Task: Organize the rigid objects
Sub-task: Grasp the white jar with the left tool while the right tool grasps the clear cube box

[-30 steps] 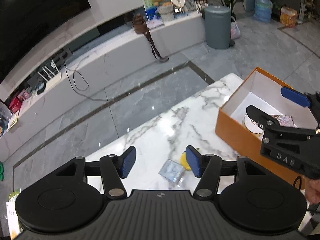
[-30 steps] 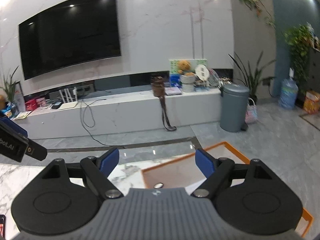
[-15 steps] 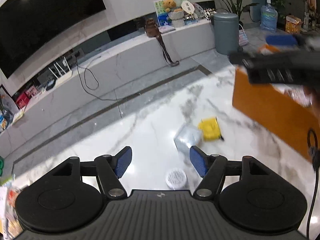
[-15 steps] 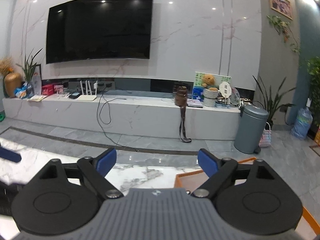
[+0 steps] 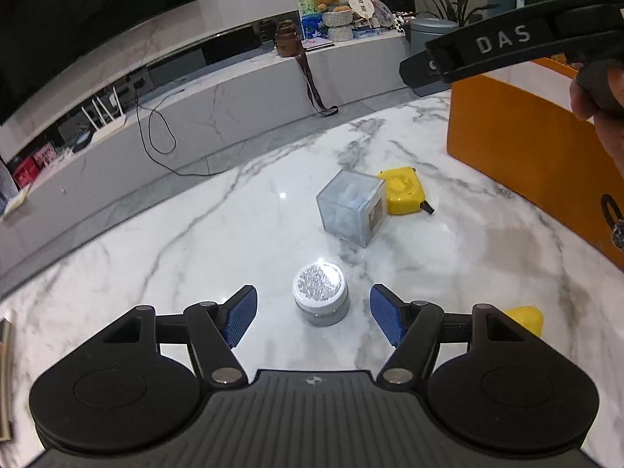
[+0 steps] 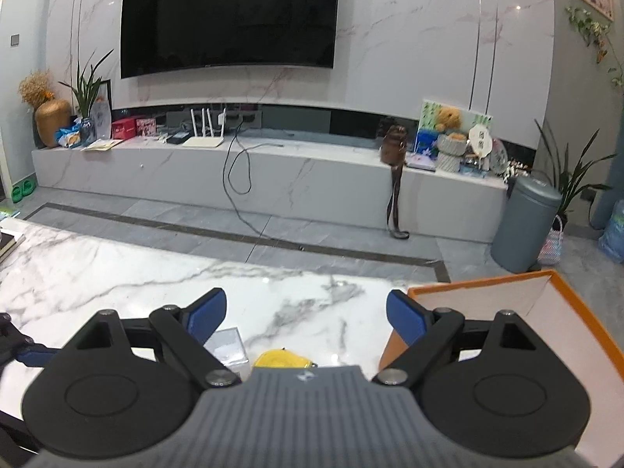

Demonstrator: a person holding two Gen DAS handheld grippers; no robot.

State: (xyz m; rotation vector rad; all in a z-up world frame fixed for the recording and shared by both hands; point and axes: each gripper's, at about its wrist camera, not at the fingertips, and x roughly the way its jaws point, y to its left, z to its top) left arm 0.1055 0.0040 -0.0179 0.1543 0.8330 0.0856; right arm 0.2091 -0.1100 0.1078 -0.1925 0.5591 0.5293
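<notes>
The small round jar [image 5: 320, 298] stands upright on the marble worktop [image 5: 218, 234], just ahead of the left tool [image 5: 313, 314] and centred in the gap between its blue pads, which stand spread and clear of it on both sides. Being round, it has no long axis to line up with. The right tool [image 6: 306, 314], also released and holding nothing, hangs further right by the orange box [image 6: 573, 312] (the likely destination), so the left is plainly nearer, with the clear cube [image 5: 351, 208] and yellow tape measure [image 5: 403, 191] lying farther off.
</notes>
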